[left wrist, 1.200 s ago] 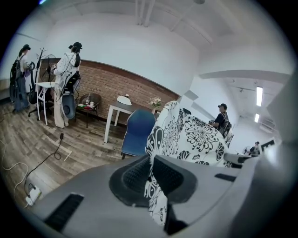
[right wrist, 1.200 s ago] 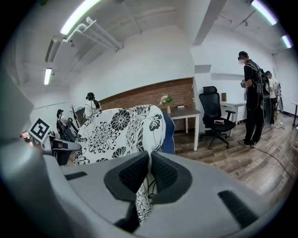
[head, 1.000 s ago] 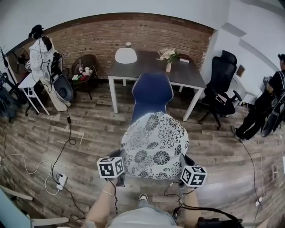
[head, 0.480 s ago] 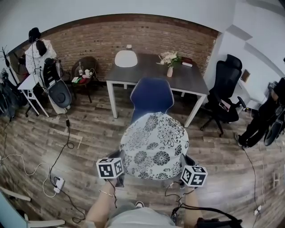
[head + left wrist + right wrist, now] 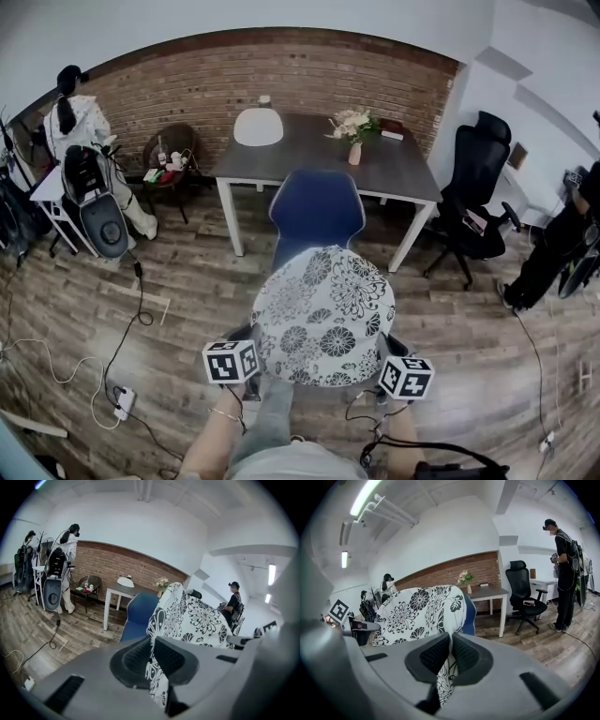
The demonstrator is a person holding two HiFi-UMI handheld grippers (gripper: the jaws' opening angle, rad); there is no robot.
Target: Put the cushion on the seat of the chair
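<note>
A white cushion (image 5: 323, 314) with black flowers hangs in front of me, held by its near edge on both sides. My left gripper (image 5: 247, 337) is shut on its left edge and my right gripper (image 5: 388, 345) on its right edge. In the left gripper view the pads (image 5: 168, 656) pinch the flowered fabric (image 5: 192, 618). The right gripper view shows the same pinch by its pads (image 5: 434, 656) on the cushion (image 5: 417, 611). The blue chair (image 5: 316, 208) stands just beyond; the cushion hides its seat, and only the backrest shows.
A grey table (image 5: 309, 159) with a flower vase (image 5: 354, 131) stands behind the chair, and a white chair (image 5: 259, 125) is at its far side. A black office chair (image 5: 473, 202) and a person (image 5: 558, 239) are at the right. Cables (image 5: 131, 328) and a power strip (image 5: 124, 403) lie on the floor at the left.
Both grippers have carried the cushion forward and a little lower, nearer the blue chair. Both grips are unchanged. The person at the far left has shifted.
</note>
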